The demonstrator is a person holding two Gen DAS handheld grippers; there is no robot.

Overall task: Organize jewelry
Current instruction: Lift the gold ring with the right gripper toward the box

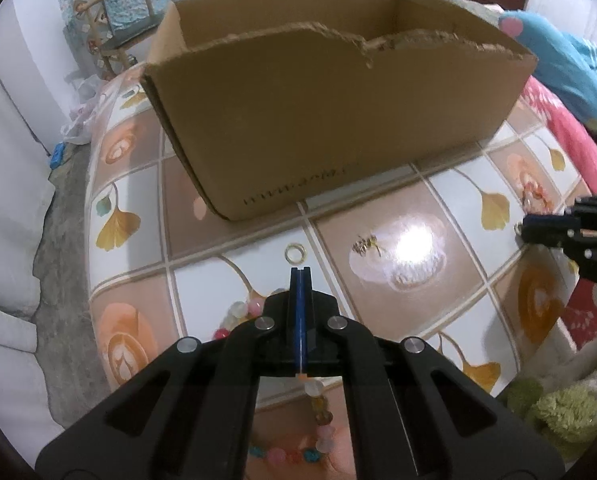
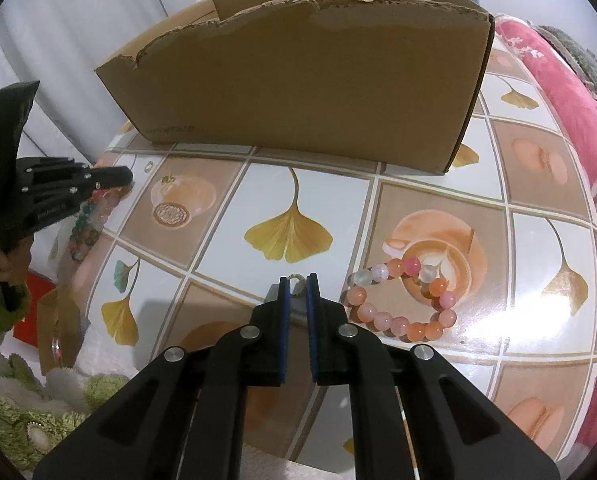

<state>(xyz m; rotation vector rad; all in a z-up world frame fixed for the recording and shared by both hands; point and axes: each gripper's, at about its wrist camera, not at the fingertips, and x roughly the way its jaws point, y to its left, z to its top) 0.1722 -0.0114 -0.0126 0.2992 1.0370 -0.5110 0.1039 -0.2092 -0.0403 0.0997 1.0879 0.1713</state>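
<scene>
— What jewelry is out on the bench?

— A pink and orange bead bracelet lies flat in a loop. A multicoloured bead strand is pinched in closed fingers. A small ring sits between the other fingers.

— And up by the cardboard box?

— A thin ring, a gold earring and a round filigree piece, all apart. The box stands open, its rim torn.
</scene>
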